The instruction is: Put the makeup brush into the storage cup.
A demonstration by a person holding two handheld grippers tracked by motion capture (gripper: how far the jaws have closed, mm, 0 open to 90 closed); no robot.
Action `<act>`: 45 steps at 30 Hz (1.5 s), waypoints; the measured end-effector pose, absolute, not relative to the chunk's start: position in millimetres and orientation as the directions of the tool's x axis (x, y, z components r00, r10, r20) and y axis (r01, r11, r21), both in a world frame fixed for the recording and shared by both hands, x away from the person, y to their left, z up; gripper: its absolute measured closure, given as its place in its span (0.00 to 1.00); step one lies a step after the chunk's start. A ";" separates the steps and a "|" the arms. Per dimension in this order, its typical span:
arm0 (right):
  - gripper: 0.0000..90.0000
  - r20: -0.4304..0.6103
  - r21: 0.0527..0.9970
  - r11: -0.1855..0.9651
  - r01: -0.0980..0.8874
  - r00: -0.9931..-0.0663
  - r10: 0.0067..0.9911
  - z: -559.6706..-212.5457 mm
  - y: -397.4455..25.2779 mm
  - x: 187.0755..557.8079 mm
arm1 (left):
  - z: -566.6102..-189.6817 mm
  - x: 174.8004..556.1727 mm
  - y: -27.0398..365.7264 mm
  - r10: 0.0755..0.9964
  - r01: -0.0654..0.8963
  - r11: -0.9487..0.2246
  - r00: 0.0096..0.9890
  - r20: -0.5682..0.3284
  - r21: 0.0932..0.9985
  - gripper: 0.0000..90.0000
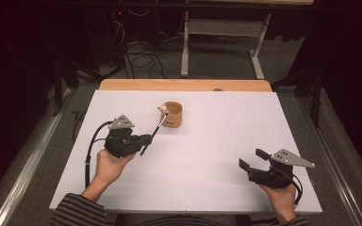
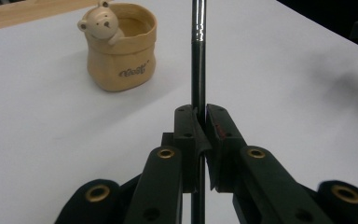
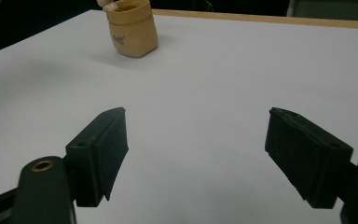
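The left gripper (image 2: pixel 199 123) has its jaws pressed together on a thin black pen (image 2: pixel 198 70), gripping it partway along the shaft. From the jaws the pen runs straight forward along the gripper's own line, its dark barrel changing to a metallic section farther out. In the high view, the pen (image 1: pixel 156 129) rises at a slant from the left gripper (image 1: pixel 143 140), and its far end reaches the near left rim of the cup (image 1: pixel 173 113).

The cup (image 2: pixel 121 49) is tan, shaped like a small sack, with a bear figure on its rim; it stands upright on the white table (image 1: pixel 207 155), toward the far middle. In the left gripper view the cup lies ahead and to the left of the pen's line, so the tip appears to need a shift toward the opening before it can drop in. Whether the tip is already over the opening cannot be told.

The right gripper (image 1: pixel 253 159) rests near the table's front right corner, jaws spread wide and empty, well apart from the cup (image 3: pixel 129 32). The left hand (image 1: pixel 111 165) is much nearer.
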State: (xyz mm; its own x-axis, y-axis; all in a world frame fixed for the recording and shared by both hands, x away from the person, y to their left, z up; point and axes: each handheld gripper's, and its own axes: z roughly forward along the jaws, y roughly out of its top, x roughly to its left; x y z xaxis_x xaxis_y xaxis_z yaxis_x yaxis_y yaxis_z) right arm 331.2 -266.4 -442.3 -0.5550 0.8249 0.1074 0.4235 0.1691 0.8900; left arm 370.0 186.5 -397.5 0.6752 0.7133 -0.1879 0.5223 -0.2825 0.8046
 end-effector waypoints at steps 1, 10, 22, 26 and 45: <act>0.25 0.110 0.889 0.166 0.426 -0.552 0.827 -442.2 -267.2 331.3 | -397.3 367.1 184.7 0.705 0.518 -0.286 0.684 -0.190 0.806 0.93; 0.25 0.116 0.886 0.168 0.433 -0.556 0.823 -442.3 -266.7 331.5 | -399.4 355.9 179.0 0.676 0.499 -0.283 0.710 -0.199 0.820 0.93; 0.25 0.096 0.876 0.209 0.435 -0.581 0.808 -441.3 -259.3 332.0 | -405.7 343.1 170.4 0.636 0.485 -0.284 0.741 -0.216 0.827 0.93; 0.26 0.091 0.872 0.222 0.436 -0.590 0.802 -441.6 -257.9 331.9 | -408.2 340.7 167.7 0.629 0.481 -0.283 0.746 -0.218 0.830 0.93; 0.28 0.074 0.914 0.223 0.340 -0.679 0.730 -430.2 -241.4 324.5 | -411.9 332.3 153.4 0.579 0.430 -0.313 0.793 -0.189 0.847 0.93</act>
